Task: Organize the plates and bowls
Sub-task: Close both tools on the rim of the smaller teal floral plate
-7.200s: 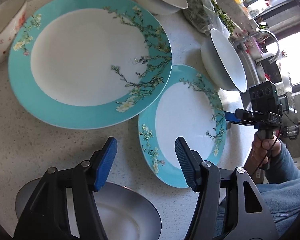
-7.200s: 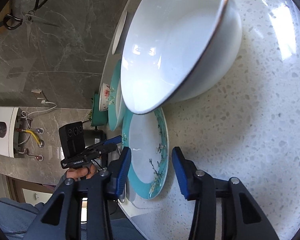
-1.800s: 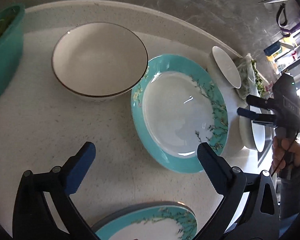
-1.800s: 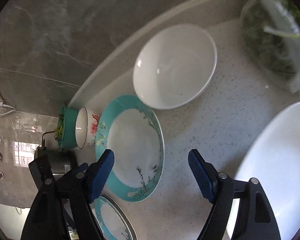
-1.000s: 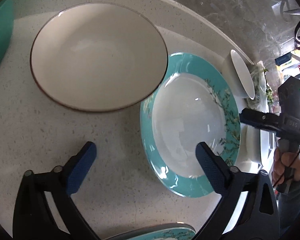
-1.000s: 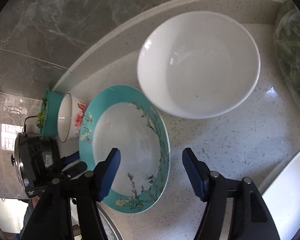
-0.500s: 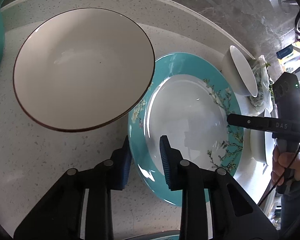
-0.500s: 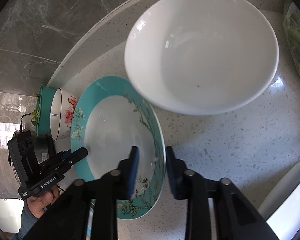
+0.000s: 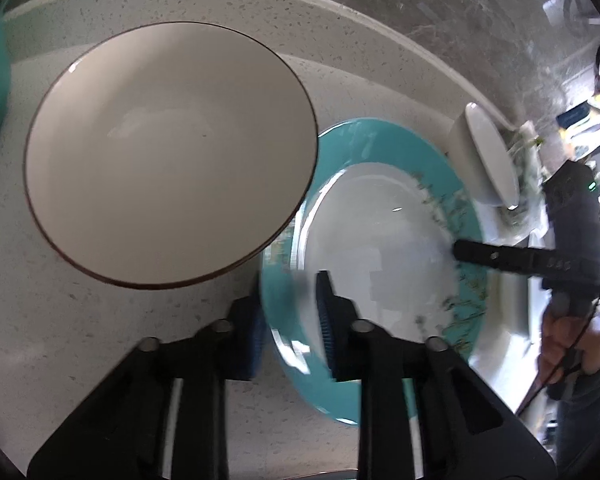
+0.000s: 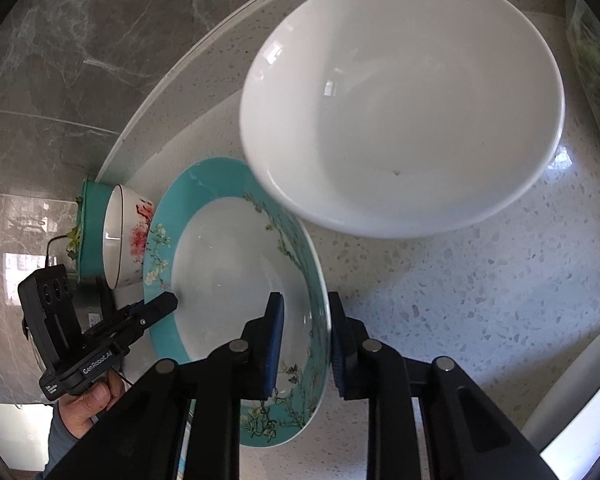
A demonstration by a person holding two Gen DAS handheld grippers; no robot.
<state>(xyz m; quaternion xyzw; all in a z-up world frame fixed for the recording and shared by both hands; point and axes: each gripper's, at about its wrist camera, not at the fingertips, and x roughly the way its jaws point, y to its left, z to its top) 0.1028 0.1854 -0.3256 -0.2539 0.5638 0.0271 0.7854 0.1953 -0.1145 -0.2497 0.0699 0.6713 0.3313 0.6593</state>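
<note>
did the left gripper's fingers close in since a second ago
Yes. The left gripper, wide open then, is now shut on the teal plate, its fingers pinching the rim near the brown-rimmed bowl.

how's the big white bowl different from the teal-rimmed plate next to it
The plain white ceramic bowl is deep and undecorated; the teal-rimmed floral plate is shallow, with a branch-and-blossom pattern on its band. The bowl sits free on the speckled countertop, while the plate's rim is clamped on opposite sides by the right hand-held gripper and left hand-held gripper. Both are round, glossy and empty.
</note>
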